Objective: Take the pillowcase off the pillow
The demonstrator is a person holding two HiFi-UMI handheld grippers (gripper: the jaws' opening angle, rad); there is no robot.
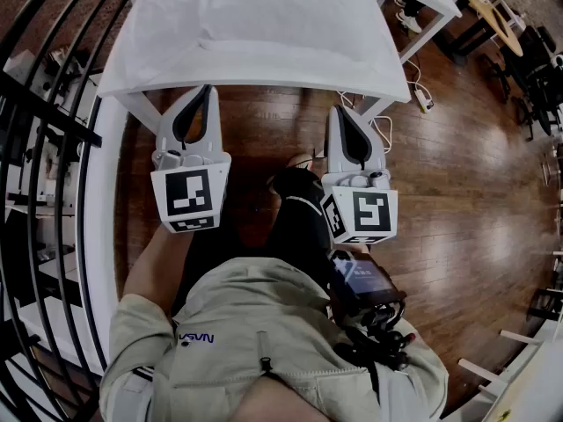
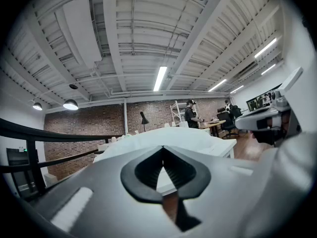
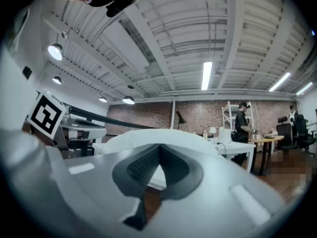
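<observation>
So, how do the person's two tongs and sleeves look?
The left tongs and right tongs are pale grey, with black ribbed pads narrowing to a tip. Each bears a white cube with black square markers. The jacket sleeve is light beige.

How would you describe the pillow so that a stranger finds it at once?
Find the white table on the dark wooden floor. The pillow lies on top, covering most of it. It is the only soft, puffy thing there.
</observation>
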